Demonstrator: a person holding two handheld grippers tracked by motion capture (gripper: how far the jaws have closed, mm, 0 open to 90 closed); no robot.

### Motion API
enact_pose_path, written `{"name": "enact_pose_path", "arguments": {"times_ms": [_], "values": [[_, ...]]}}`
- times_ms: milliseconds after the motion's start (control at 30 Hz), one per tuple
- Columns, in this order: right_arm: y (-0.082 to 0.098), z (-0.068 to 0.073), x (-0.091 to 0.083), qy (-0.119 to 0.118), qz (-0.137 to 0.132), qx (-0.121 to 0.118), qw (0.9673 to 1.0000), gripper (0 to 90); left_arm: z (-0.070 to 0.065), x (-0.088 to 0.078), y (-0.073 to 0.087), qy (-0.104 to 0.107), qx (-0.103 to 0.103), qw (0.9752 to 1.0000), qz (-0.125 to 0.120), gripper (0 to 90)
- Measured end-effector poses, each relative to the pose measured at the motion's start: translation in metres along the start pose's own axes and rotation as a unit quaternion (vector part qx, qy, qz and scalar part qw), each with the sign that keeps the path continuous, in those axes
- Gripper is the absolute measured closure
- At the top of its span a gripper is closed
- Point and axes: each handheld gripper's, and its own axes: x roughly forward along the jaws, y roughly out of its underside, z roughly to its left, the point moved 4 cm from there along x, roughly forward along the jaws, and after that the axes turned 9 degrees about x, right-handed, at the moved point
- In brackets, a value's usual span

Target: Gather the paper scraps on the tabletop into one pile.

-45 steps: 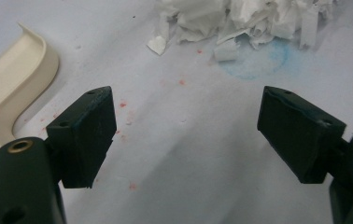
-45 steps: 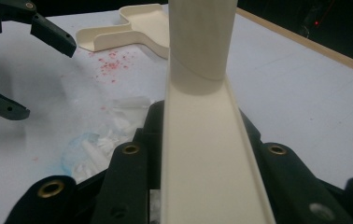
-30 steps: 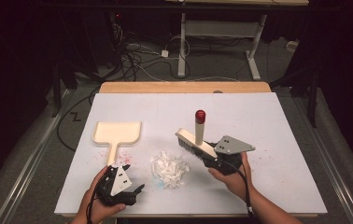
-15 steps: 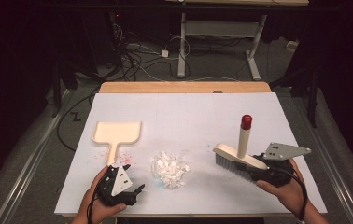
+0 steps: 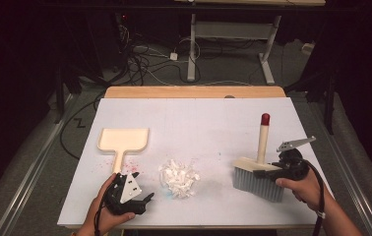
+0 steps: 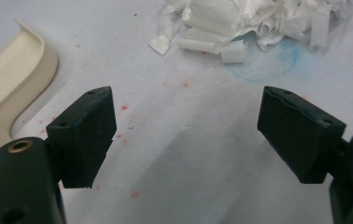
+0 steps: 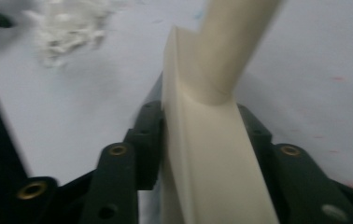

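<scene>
The cream plastic hand brush with grey bristles and a red-tipped handle [image 5: 258, 172] stood on the white surface [image 5: 203, 123], its back between the right gripper [image 5: 272, 172], whose jaws had just been opening around it. Better to set it down flat before letting go. The right edge lay near. The pile of white paper shreds [image 5: 179, 179] sat well to its left, beside the left gripper [image 5: 142, 201], jaws spread and empty, near the cream dustpan [image 5: 123, 140].
</scene>
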Motion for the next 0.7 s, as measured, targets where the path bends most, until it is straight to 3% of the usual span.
{"name": "enact_pose_path", "arguments": {"times_ms": [67,100,167,200,267,300,333,400,500,567,633,700], "values": [[-0.007,-0.012,0.002,0.038,-0.005,0.006,0.9992,42.7,-0.002,0.000,0.001,0.002,0.002,1.0000,0.001,18.7],[-0.009,-0.018,0.003,0.048,0.008,0.011,0.9988,39.8,-0.003,0.000,0.001,0.003,0.002,1.0000,0.001,18.7],[-0.013,-0.028,0.004,0.069,0.001,0.011,0.9976,43.7,-0.005,0.000,0.001,0.005,0.004,1.0000,0.005,18.7],[-0.016,-0.033,0.004,0.079,-0.002,0.004,0.9968,51.5,-0.006,0.000,0.001,0.006,0.006,0.9999,0.006,18.8],[-0.020,-0.034,0.005,0.067,-0.010,-0.005,0.9977,49.1,-0.008,0.000,0.000,0.008,0.009,0.9999,0.005,18.7],[-0.021,-0.032,0.007,0.060,-0.001,-0.005,0.9982,48.7,-0.010,-0.001,-0.001,0.009,0.014,0.9999,0.005,18.8],[-0.022,-0.029,0.013,0.062,0.016,-0.023,0.9977,48.9,-0.011,0.000,-0.001,0.009,0.015,0.9998,0.005,18.7],[-0.024,-0.026,0.023,0.084,0.026,-0.043,0.9952,49.2,-0.010,0.000,-0.001,0.010,0.018,0.9998,0.008,18.7],[-0.029,-0.018,0.031,0.107,0.012,-0.058,0.9925,47.7,-0.009,0.000,-0.001,0.009,0.013,0.9999,0.003,18.7],[-0.031,-0.012,0.026,0.136,-0.031,-0.081,0.9869,46.1,-0.007,-0.001,0.000,0.006,0.012,0.9999,0.002,18.8],[-0.031,-0.002,0.015,0.139,-0.085,-0.110,0.9805,41.6,-0.007,-0.002,0.000,0.003,0.012,0.9999,0.000,18.7],[-0.026,0.008,0.002,0.159,-0.136,-0.141,0.9677,38.6,-0.006,-0.005,0.000,-0.002,0.008,0.9999,-0.007,18.7]]}}
